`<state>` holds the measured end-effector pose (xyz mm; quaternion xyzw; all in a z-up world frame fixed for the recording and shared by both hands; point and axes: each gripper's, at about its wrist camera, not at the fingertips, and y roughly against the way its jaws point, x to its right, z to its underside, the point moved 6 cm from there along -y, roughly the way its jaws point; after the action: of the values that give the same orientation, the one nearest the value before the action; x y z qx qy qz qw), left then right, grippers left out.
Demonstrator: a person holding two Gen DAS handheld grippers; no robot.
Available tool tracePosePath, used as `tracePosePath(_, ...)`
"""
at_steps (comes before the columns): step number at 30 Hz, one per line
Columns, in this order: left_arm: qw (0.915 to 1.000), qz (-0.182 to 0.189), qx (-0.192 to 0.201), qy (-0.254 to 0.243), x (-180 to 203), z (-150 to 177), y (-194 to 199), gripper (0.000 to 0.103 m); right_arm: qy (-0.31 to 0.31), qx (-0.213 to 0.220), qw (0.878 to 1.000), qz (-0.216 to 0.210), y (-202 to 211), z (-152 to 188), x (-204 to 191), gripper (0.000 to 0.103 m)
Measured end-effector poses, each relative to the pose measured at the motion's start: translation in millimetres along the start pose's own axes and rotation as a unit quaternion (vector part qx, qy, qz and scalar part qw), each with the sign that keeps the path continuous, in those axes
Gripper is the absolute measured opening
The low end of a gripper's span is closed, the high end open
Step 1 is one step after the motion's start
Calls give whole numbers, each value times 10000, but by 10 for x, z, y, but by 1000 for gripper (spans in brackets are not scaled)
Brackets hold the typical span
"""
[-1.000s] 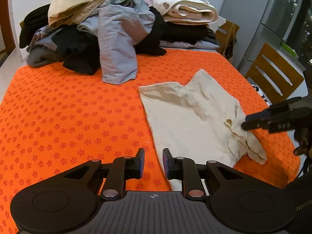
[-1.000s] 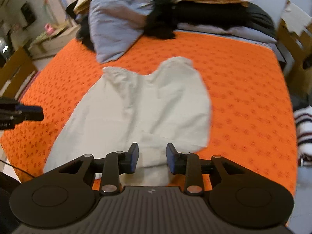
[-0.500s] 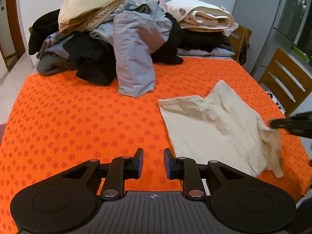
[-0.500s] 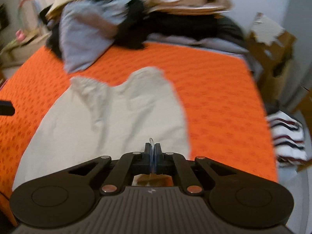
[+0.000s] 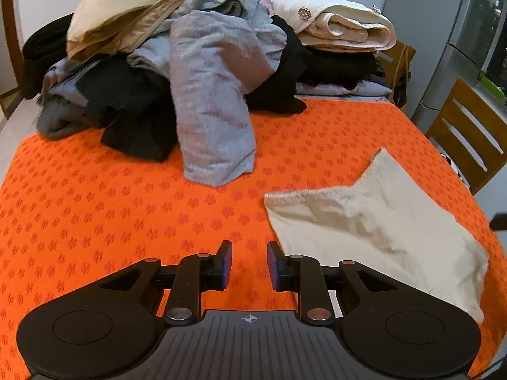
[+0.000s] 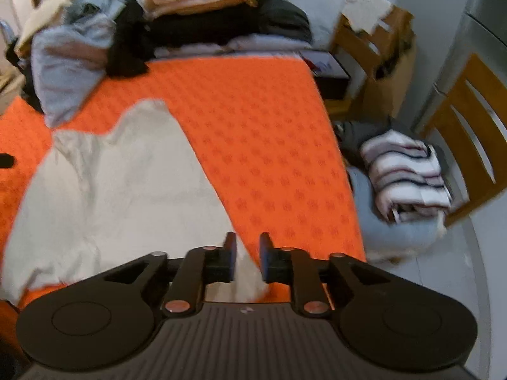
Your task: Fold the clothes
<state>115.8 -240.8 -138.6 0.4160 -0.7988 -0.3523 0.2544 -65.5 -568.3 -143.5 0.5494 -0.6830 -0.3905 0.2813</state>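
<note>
My left gripper (image 5: pixel 248 264) sits at the bottom centre of the left wrist view, its fingers apart with nothing between them, above the orange patterned tablecloth (image 5: pixel 111 209). The cream garment (image 5: pixel 374 228) lies flat on the cloth in the right half of that view, just right of my left gripper's right finger; its hemmed edge runs across the frame's centre right, and one corner points toward the upper right. A dark tip, probably my other gripper, enters at the right edge of the frame, close to the garment. The unfolded clothes pile (image 5: pixel 202 72) fills the upper centre and upper left of the frame, with a grey item hanging down from it onto the cloth. A folded cream stack (image 5: pixel 342 25) rests on dark garments at the upper right. A wooden chair (image 5: pixel 469 139) stands at the right edge. In the right wrist view, my right gripper (image 6: pixel 248 261) occupies the bottom centre with its fingers apart; a corner of the cream garment (image 6: pixel 120 186) lies in the gap between them, but the fingers do not clamp it. The garment spreads across the left half of this blurred frame. On the right, beyond the table edge, a striped folded item (image 6: pixel 405 174) rests on a chair seat.
</note>
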Motion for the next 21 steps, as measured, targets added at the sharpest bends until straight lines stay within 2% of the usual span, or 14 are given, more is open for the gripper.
tracePosePath(4, 9999, 78, -50, -132, 10, -117, -159, 36, 209, 74, 9987, -450, -91, -368, -140, 29)
tracePosePath(7, 9998, 98, -91, -132, 4, -205, -260, 37, 313, 111, 9965, -764, -186, -647, -274, 30)
tracePosePath(12, 9990, 285, -124, 315, -20, -392, -397, 37, 393, 60, 9926, -1147, -478, -1101, -543, 33)
tracePosePath(17, 9968, 454, -248, 606, 26, -498, -533, 37, 310, -63, 9909, -1305, -846, -1384, -718, 36)
tracePosePath(21, 9963, 320, -442, 662, 52, -530, -673, 36, 326, -78, 9917, -1245, -1096, -1547, -818, 37)
